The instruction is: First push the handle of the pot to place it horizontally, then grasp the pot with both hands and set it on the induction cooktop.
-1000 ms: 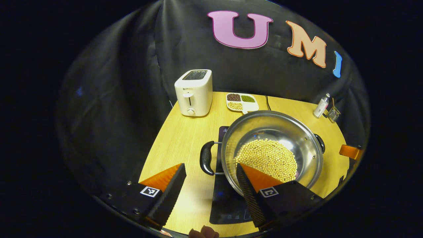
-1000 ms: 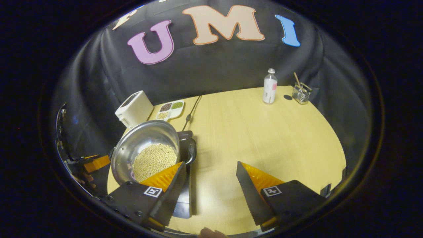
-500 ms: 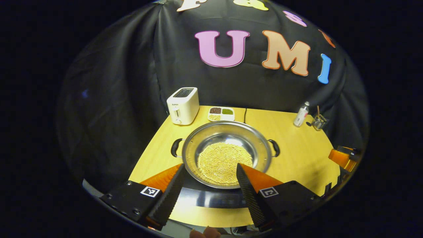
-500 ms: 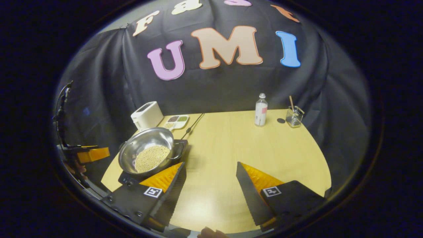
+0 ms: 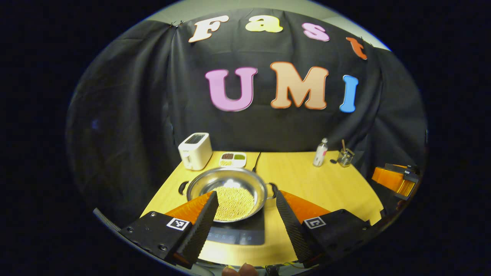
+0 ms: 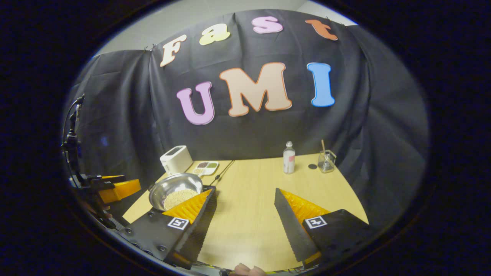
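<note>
Steel pot (image 5: pixel 226 191) on cooktop (image 5: pixel 245 232); both grippers (image 5: pixel 245 220) (image 6: pixel 245 216) wide-jawed, clear.

In the left gripper view, the left gripper's (image 5: pixel 244 214) fingers cover the pot's (image 5: pixel 226 191) near rim and the induction cooktop's (image 5: pixel 245 234) front corners. In the right gripper view, the right gripper's (image 6: pixel 245 212) left finger hides the pot's (image 6: pixel 174 189) near side; contents of the divided dish (image 6: pixel 206 167) beyond are too small to identify.

pot (image 5: pixel 227 183) silver, shiny, black handles | beans (image 5: pixel 234 199) pale yellow | cooktop (image 5: pixel 245 232) black | tabletop (image 5: pixel 314 186) light wood grain | toaster (image 5: pixel 195 150) white | tray (image 5: pixel 233 159) white, with brown, green and cream fillings | bottle (image 6: pixel 289 158) clear, white cap, pink label
</note>
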The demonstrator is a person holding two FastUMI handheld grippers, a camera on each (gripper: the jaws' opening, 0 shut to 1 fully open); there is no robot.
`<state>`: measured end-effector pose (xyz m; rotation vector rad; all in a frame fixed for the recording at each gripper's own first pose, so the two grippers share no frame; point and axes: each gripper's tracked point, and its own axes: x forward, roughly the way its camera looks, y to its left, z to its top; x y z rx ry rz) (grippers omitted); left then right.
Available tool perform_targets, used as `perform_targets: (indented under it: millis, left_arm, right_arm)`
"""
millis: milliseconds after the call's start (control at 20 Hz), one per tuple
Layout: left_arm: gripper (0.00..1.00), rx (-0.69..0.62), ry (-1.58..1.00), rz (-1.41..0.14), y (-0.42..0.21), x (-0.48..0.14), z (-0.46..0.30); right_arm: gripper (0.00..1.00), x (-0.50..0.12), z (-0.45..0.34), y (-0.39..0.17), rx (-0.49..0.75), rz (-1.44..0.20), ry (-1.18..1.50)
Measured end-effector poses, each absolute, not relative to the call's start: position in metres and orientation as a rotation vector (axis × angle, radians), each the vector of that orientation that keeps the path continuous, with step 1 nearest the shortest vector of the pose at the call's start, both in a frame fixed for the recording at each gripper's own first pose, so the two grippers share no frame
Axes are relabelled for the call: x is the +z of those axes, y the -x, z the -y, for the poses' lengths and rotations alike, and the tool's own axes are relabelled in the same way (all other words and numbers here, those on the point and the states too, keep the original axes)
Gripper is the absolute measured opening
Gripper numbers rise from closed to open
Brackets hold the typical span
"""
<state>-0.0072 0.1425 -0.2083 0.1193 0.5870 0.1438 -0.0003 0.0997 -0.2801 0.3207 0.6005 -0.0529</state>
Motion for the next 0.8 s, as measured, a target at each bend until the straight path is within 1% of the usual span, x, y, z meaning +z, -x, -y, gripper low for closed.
perform_targets:
  millis: [50, 100, 150, 200, 300, 350, 450, 500, 550, 650, 800]
  left_arm:
    - [0.93, 0.127, -0.124, -0.546, -0.002, -0.191, -0.134]
    - [0.93, 0.117, -0.127, -0.506, -0.006, -0.173, -0.126]
    - [0.93, 0.115, -0.124, -0.465, -0.010, -0.155, -0.121]
    - [0.93, 0.111, -0.110, -0.416, -0.013, -0.136, -0.115]
    - [0.93, 0.104, -0.086, -0.348, -0.012, -0.110, -0.108]
    - [0.92, 0.099, -0.086, -0.334, -0.009, -0.099, -0.108]
    - [0.93, 0.091, -0.115, -0.276, -0.004, -0.070, -0.111]
    - [0.91, 0.088, -0.134, -0.242, -0.003, -0.057, -0.114]
    - [0.92, 0.083, -0.152, -0.220, -0.002, -0.050, -0.114]
    - [0.87, 0.071, -0.163, -0.222, 0.002, -0.056, -0.112]
    - [0.88, 0.029, -0.050, -0.265, 0.020, -0.073, -0.094]
  right_arm:
    - [0.91, -0.263, -0.095, -0.003, -0.064, -0.568, -0.312]
    - [0.90, -0.249, -0.090, -0.005, -0.076, -0.543, -0.299]
    - [0.93, -0.234, -0.089, -0.007, -0.085, -0.520, -0.292]
    - [0.91, -0.217, -0.091, -0.009, -0.086, -0.492, -0.290]
    - [0.90, -0.188, -0.089, -0.014, -0.098, -0.448, -0.277]
    - [0.90, -0.174, -0.087, -0.016, -0.110, -0.427, -0.277]
    - [0.91, -0.143, -0.091, -0.018, -0.128, -0.372, -0.283]
    - [0.90, -0.133, -0.090, -0.016, -0.140, -0.348, -0.277]
    - [0.91, -0.127, -0.090, -0.013, -0.154, -0.338, -0.269]
    - [0.91, -0.119, -0.092, -0.003, -0.181, -0.322, -0.259]
    - [0.91, -0.114, -0.087, 0.013, -0.215, -0.330, -0.211]
